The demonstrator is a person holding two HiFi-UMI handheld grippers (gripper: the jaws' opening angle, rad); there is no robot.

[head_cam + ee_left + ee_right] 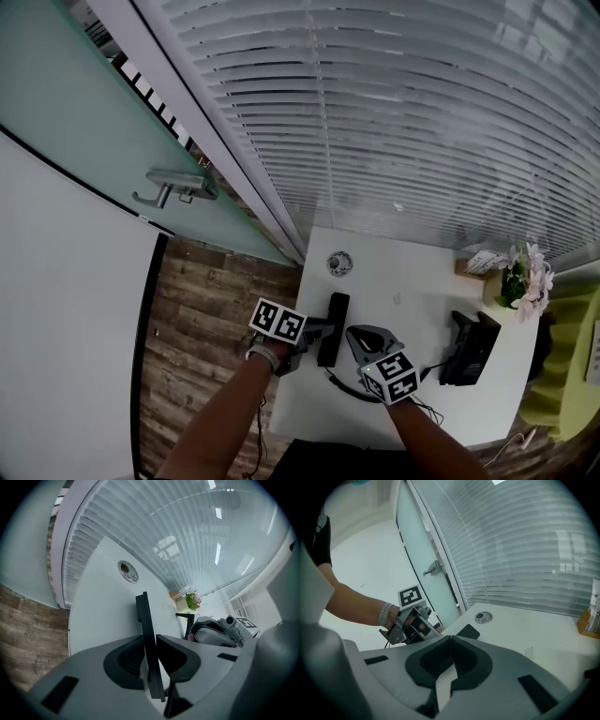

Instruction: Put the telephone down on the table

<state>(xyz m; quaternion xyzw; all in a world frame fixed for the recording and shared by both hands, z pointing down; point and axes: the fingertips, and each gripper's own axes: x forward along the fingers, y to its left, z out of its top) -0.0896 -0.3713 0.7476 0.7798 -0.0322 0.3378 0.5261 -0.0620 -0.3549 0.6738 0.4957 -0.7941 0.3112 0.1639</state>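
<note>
– Grippers first. What is the left gripper (149, 640) doing?

– Its jaws are closed on the handset (143, 613). That is a thin black slab standing on edge between them, with a pad pressed on each flat side.

– And the right gripper (450, 638)?

– Jaws closed tip to tip, nothing between them. It hangs just right of the handset, over the near part of the table (412, 272).

– So where exactly is the handset?

– Low over the white table, toward its left side, with its long end pointing to the far edge. Whether it touches the top I cannot tell.

– What lies close by?

– A black cord (345, 386) curves on the table under the two grippers, by the near edge. The phone base (469, 349) stands well to the right, apart from the handset.

– Farther out?

– A round cable cover (338, 263) sits in the table top beyond the handset, on the far left. Pale flowers (527, 279) stand at the far right corner, with a small holder of papers (480, 262) just left of them.

– And around the table?

– Blinds (394, 112) hang behind it. A glass door with a metal handle (173, 187) is off to the left, and a wooden floor (206, 319) runs between door and table. A yellow-green seat (562, 375) shows at the right edge.
</note>
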